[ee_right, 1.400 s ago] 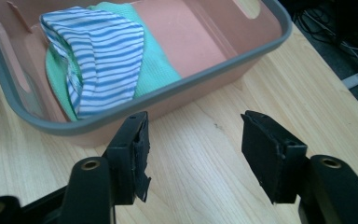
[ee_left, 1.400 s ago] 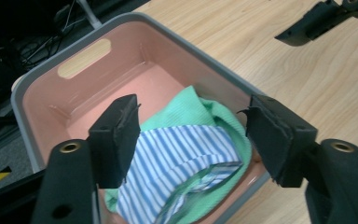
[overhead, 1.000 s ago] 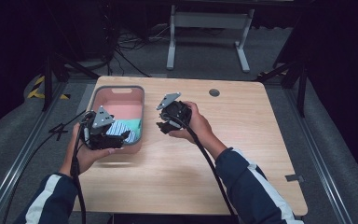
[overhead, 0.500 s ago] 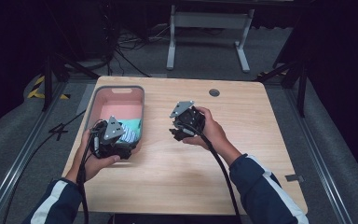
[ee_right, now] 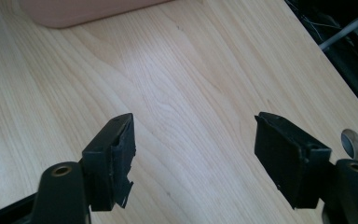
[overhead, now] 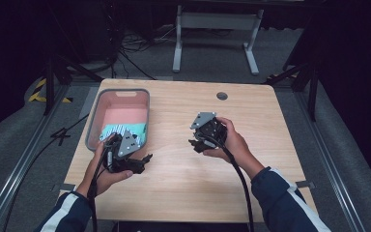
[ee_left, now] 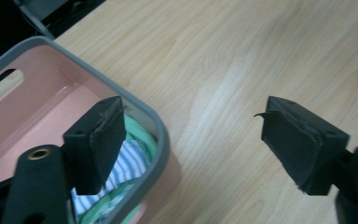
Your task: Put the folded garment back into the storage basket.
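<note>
- The pink bin sits at the left edge of the wooden table; it is a rounded rectangle of smooth plastic with a grey rim and a handle slot in its far wall.
- The striped cloth, soft and crumpled in green, white and blue, lies bunched against the bin's near wall; the pink floor beyond it is bare.
- In the left gripper view the cloth shows between the left-hand jaw and the bin's curved grey rim.
- The left gripper hangs just past the bin's near right corner, its jaws spread wide with nothing between them; one pad hovers over the bin's corner, the other over bare wood.
- The pads are matte black foam-like blocks, frayed at their edges.
- Between the two grippers lies a broad strip of open table, pale wood grain with a soft sheen.
- The right gripper is held over the middle of the table, well apart from the bin, its jaws also released and empty; its pads frame bare wood.
- In the right gripper view the bin's pink wall runs along the top edge, and a round cable hole lies near the table's far edge.
- Right of the right hand the table stays open up to its rounded right edge, with dark grey floor beyond.
</note>
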Action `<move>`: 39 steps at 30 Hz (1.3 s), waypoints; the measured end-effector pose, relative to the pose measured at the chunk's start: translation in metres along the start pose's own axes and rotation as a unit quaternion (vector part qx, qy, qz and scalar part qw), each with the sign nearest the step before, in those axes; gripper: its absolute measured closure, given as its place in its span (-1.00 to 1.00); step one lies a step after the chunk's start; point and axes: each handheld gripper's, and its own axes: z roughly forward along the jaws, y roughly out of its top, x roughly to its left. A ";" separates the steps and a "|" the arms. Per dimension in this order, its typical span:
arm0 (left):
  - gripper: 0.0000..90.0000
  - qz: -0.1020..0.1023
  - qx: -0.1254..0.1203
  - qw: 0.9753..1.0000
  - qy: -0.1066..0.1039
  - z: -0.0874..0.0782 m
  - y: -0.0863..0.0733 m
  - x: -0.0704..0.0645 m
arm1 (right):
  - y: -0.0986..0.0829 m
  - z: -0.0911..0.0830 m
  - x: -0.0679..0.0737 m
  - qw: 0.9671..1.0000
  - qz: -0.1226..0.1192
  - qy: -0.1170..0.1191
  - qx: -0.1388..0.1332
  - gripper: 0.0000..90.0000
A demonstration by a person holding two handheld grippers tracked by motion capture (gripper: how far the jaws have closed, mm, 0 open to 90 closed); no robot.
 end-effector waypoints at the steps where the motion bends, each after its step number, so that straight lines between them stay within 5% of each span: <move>1: -0.50 0.002 -0.003 1.000 0.002 0.001 0.000 -0.002 | -0.002 -0.001 0.000 1.000 0.000 0.001 0.001 -0.33; 14: -0.53 0.028 0.012 0.999 -0.021 0.016 -0.002 -0.021 | -0.033 -0.011 0.002 1.000 0.000 -0.014 0.026 -0.37; 25: -0.54 0.054 0.034 0.997 -0.039 0.034 -0.010 -0.035 | -0.062 -0.014 0.000 0.999 0.019 -0.013 0.036 -0.38; 39: -0.56 0.059 0.045 0.995 -0.064 0.051 -0.017 -0.046 | -0.111 -0.024 -0.001 0.997 0.060 -0.007 0.037 -0.39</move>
